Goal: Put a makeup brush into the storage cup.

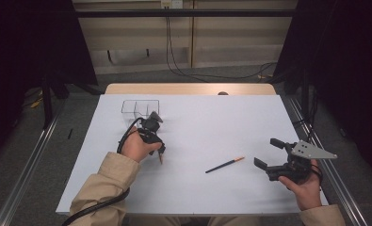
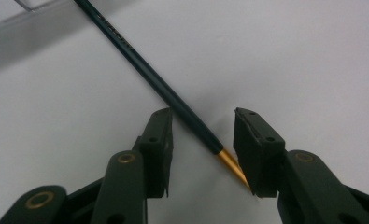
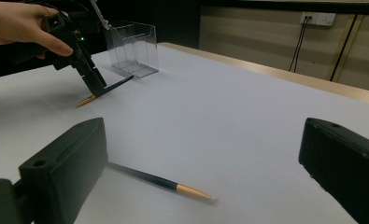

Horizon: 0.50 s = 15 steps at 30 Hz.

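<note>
Pencils, two of them, dark-bodied with gold ends, lie on the white bench point(image 1: 198, 188). First pencil point(image 2: 173, 100): seen in the left gripper view passing between the jaws of the left gripper point(image 2: 203, 140), its gold end close against the right-hand jaw and its dark shaft running away toward 11 o'clock, where it reaches a clear plastic box point(image 2: 14, 32). The jaws stand partly open around the pencil; whether either jaw presses on it cannot be told. In the high view the left gripper point(image 1: 161, 155) points down at the bench, at 6 o'clock from the clear box point(image 1: 140, 107). Second pencil point(image 1: 225, 165): lies free at mid-bench, gold end toward 2 o'clock, just beside and at 9 o'clock from the right gripper point(image 1: 267, 155). The right gripper's jaws are wide apart and hold nothing. In the right gripper view this pencil point(image 3: 166, 183) lies flat between the two jaws, touching neither.
</note>
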Each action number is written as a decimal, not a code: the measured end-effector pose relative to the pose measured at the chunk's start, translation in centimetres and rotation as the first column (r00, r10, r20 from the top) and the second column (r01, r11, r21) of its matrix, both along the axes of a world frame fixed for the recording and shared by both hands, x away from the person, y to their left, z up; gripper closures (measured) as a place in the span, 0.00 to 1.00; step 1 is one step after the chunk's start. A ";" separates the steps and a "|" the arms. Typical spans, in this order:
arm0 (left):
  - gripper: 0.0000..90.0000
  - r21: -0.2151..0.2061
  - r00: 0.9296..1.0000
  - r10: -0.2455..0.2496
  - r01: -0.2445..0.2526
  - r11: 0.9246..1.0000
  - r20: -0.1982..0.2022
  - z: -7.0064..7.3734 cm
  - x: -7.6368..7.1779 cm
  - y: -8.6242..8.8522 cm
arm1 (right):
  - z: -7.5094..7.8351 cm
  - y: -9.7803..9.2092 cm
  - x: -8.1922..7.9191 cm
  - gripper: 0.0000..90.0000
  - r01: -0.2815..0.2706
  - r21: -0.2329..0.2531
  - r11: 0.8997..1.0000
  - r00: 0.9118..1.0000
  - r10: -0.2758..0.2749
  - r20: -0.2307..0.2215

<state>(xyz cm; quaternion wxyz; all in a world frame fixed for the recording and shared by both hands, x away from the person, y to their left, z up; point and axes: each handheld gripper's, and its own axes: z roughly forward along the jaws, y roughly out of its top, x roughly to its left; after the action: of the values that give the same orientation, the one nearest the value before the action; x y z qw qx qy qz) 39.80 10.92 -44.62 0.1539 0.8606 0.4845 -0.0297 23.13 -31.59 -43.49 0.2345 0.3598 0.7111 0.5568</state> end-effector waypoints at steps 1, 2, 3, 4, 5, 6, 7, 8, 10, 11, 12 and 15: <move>0.67 0.003 1.000 0.001 -0.001 1.000 -0.002 0.0 0.0 -0.1 | 0.0 0.0 0.0 0.01 0.001 -0.001 1.000 1.000 -0.001 -0.001; 0.68 0.011 1.000 0.004 -0.004 1.000 0.001 0.0 0.0 -0.1 | 0.0 0.0 0.0 0.01 0.001 -0.002 1.000 1.000 -0.001 -0.001; 0.71 0.019 1.000 0.007 -0.007 1.000 0.002 0.0 0.0 -0.2 | 0.0 0.0 0.0 0.01 0.002 -0.002 1.000 1.000 -0.002 0.001; 0.71 0.023 1.000 0.002 -0.002 1.000 0.002 0.0 0.0 -0.2 | 0.0 0.0 0.0 0.01 0.002 -0.002 1.000 1.000 -0.002 0.001; 0.72 0.035 1.000 -0.002 0.002 0.999 0.002 0.0 0.0 -0.3 | 0.0 0.0 0.0 0.01 0.002 -0.002 1.000 1.000 -0.002 0.001; 0.74 0.052 1.000 -0.011 0.011 0.999 0.011 0.0 0.0 -0.4 | 0.0 0.0 0.0 0.01 0.003 -0.003 1.000 1.000 -0.003 0.002; 0.79 0.068 1.000 -0.015 0.014 0.998 0.014 0.0 -0.1 -0.5 | 0.0 0.0 0.0 0.01 0.003 -0.003 1.000 1.000 -0.003 0.002; 0.83 0.074 1.000 -0.019 0.018 0.997 0.016 0.0 -0.1 -0.6 | 0.0 0.0 0.0 0.01 0.003 -0.004 1.000 1.000 -0.003 0.002; 0.91 0.089 0.999 -0.038 0.036 0.995 0.028 0.0 -0.1 -0.5 | 0.0 0.0 0.0 0.01 0.003 -0.006 1.000 1.000 -0.003 0.002; 0.93 0.085 0.998 -0.053 0.050 0.995 0.028 0.0 -0.2 -0.4 | 0.0 -0.1 0.0 0.01 0.004 -0.007 1.000 1.000 -0.004 0.002; 0.93 0.085 0.998 -0.053 0.050 0.995 0.028 0.0 -0.2 -0.4 | 0.0 -0.1 0.0 0.01 0.003 -0.007 1.000 1.000 -0.003 0.002; 0.93 0.097 0.993 -0.110 0.105 0.990 0.048 0.0 -0.3 -0.5 | 0.0 -0.1 0.1 0.01 0.003 -0.008 1.000 1.000 -0.003 0.001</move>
<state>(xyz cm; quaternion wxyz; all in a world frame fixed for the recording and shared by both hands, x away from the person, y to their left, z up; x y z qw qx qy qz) 39.50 10.41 -44.65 0.1244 0.8923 0.4339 0.0080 23.18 -31.67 -43.47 0.2370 0.3596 0.7127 0.5536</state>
